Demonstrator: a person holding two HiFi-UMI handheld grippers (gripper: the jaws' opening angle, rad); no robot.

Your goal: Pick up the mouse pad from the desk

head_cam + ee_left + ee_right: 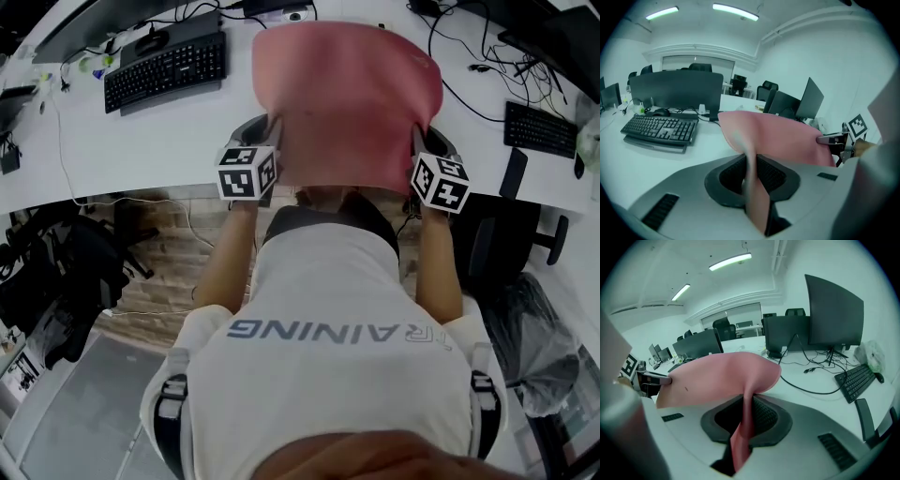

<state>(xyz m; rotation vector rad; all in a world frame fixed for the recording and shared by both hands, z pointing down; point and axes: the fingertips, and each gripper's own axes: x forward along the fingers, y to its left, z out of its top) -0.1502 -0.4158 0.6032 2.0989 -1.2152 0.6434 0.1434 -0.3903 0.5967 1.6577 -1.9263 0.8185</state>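
above white office desk (141,141), pink mouse pad (347,94), keyboards (166,70)

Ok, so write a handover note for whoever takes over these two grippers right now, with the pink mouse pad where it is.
Left gripper: shut on the left side of the mouse pad.
Right gripper: shut on its right side.
Mouse pad: spread between the two, held over the desk, apparently clear of it.
Done: grasp and lift.
Left: probably nothing but holding both grips firm until told where the pad goes.
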